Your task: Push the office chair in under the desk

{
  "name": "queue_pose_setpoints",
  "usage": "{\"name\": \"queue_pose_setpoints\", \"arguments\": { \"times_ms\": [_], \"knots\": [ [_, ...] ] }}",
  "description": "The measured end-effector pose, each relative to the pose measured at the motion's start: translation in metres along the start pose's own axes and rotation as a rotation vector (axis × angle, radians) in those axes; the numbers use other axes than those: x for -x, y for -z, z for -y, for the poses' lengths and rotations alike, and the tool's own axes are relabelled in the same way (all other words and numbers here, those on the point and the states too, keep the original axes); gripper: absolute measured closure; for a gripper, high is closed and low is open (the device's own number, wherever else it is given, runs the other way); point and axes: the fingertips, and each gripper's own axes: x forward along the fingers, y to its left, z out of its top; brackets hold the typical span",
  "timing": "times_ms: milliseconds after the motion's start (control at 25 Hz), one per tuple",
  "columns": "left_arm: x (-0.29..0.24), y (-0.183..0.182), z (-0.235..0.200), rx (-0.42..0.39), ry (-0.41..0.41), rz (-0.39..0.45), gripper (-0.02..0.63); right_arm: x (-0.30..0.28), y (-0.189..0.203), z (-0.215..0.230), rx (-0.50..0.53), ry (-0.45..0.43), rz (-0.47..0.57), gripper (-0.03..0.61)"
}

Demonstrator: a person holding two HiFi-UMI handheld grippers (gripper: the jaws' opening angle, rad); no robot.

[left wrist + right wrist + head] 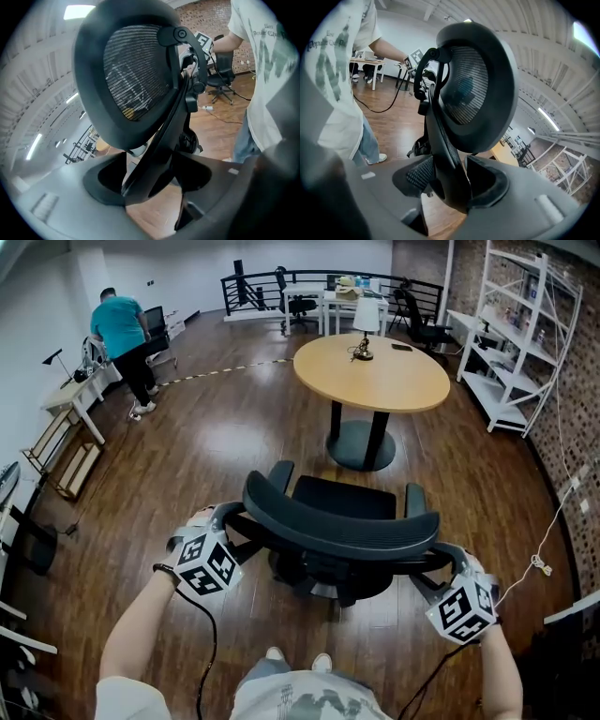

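While you stand behind the office chair (342,521), your left hand-held gripper (154,187) gapes loose around its back frame, your right hand-held gripper (450,183) clamps that frame, chair out on the floor, not under the round desk (394,381) ahead.

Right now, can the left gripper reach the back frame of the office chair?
Probably yes. The back frame stands between the open jaws of the left gripper, and nothing else lies in between.
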Motion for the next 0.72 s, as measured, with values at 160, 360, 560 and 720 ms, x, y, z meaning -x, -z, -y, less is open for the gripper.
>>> {"name": "queue_pose_setpoints", "arguments": {
  "times_ms": [160,360,560,720],
  "knots": [
    [-0.003,0.002,0.002,-0.074,0.010,-0.006,0.316,-0.004,-0.004,-0.002,0.007,-0.007,-0.015,0.356],
    [0.000,0.003,0.002,-0.084,0.024,-0.008,0.347,-0.003,-0.009,-0.003,0.011,-0.014,-0.025,0.362],
    [-0.003,0.000,-0.001,-0.085,0.045,-0.022,0.351,-0.001,-0.009,0.002,0.002,-0.006,-0.019,0.362],
    [-0.009,0.002,-0.006,-0.076,0.048,-0.025,0.350,-0.010,-0.008,0.004,-0.007,-0.014,0.010,0.362]
  ]
}}
